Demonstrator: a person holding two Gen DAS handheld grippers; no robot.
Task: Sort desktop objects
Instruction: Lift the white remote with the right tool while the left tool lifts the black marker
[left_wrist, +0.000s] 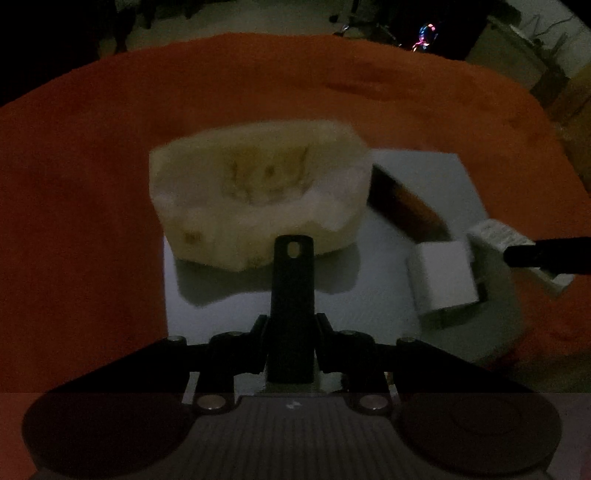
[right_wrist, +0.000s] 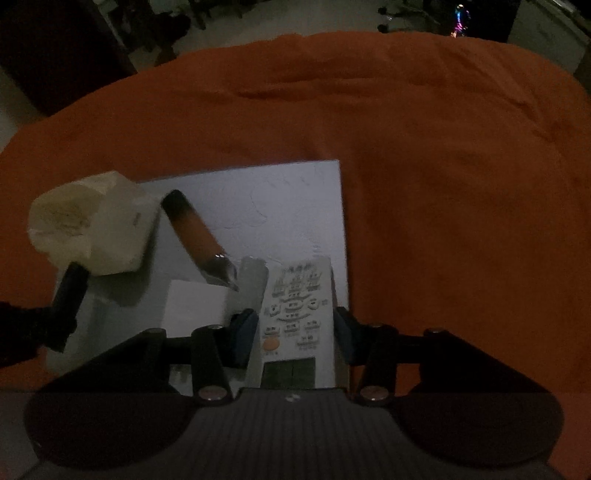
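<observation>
A cream tissue pack (left_wrist: 258, 199) sits on a white board (left_wrist: 229, 306); it also shows in the right wrist view (right_wrist: 92, 229) on the board (right_wrist: 288, 199). My left gripper (left_wrist: 293, 251) is shut with nothing in it, its tip at the pack's near side. My right gripper (right_wrist: 293, 328) is shut on a white remote control (right_wrist: 295, 306) over the board's right edge. An orange tube (left_wrist: 410, 206) (right_wrist: 195, 232) and a white box (left_wrist: 443, 277) (right_wrist: 195, 302) lie between them.
An orange cloth (right_wrist: 443, 184) covers the table under the board. The dark room floor and furniture lie beyond the far edge. The left gripper's finger (right_wrist: 68, 295) shows at the right wrist view's left side.
</observation>
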